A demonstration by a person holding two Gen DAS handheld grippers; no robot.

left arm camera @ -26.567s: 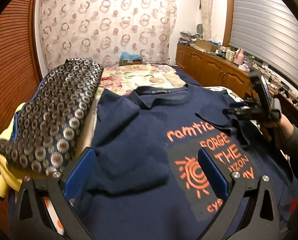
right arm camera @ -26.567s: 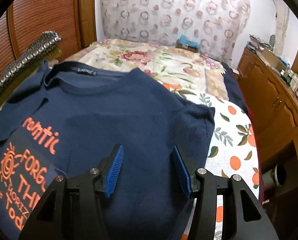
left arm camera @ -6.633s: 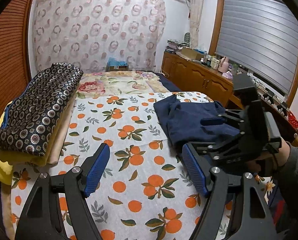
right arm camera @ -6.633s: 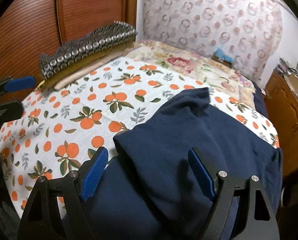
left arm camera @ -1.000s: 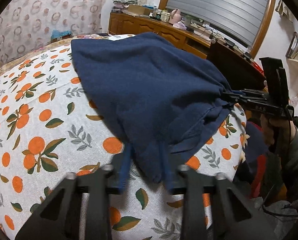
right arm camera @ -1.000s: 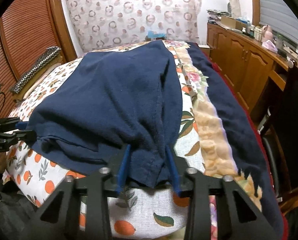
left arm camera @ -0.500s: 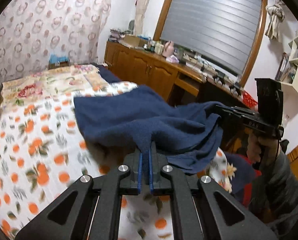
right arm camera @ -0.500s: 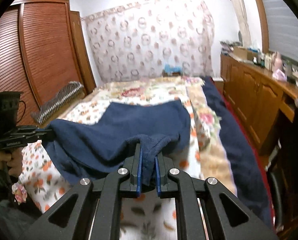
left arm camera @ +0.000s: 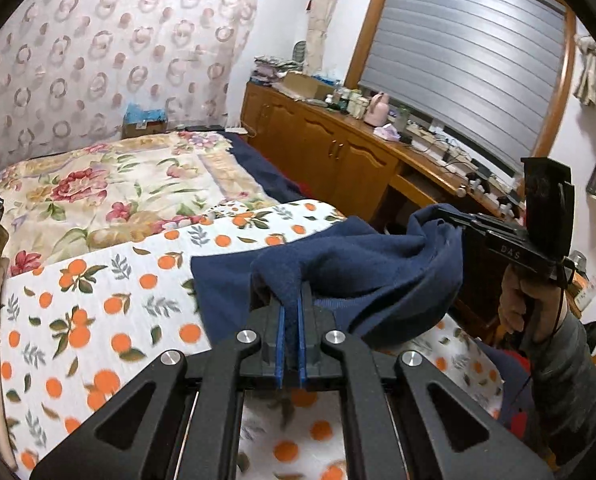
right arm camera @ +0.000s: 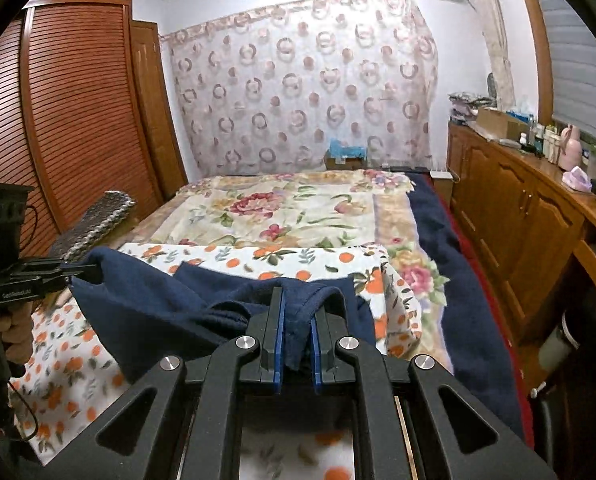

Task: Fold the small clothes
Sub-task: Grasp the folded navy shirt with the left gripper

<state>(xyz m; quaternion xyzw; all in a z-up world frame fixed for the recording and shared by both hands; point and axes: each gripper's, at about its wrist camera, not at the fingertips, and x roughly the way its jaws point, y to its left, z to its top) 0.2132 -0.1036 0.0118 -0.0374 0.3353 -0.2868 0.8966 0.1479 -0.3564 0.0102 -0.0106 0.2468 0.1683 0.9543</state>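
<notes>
**Navy garment lifted between two pairs of tongs over the bed**

The left tongs [left arm camera: 290, 320] were pressed together on a fold of the navy garment [left arm camera: 361, 276], the cloth rising in a small peak just ahead of their blue pads [left arm camera: 280, 344]. The right tongs [right arm camera: 296, 332] likewise pinched an edge of the same garment [right arm camera: 170, 308], a strip of hem hanging down between their pads [right arm camera: 317, 356].

From the left tongs' view, the right tongs [left arm camera: 453, 220] stood off to the right and ahead, gripping a bunched corner, with the person's right hand [left arm camera: 525, 300] on the handle below. From the right tongs' view, the left tongs [right arm camera: 84, 270] were out to the left, holding the opposite corner, the left hand [right arm camera: 14, 332] beneath them.

The garment sagged between the two pairs, its far part draped onto the orange-print sheet [left arm camera: 98, 320] ahead of and below both tongs. Beyond that lay a floral bedspread [right arm camera: 290, 208] and a ring-patterned curtain [right arm camera: 298, 92]. A wooden cabinet [right arm camera: 517, 216] ran along to the right of the right tongs.
</notes>
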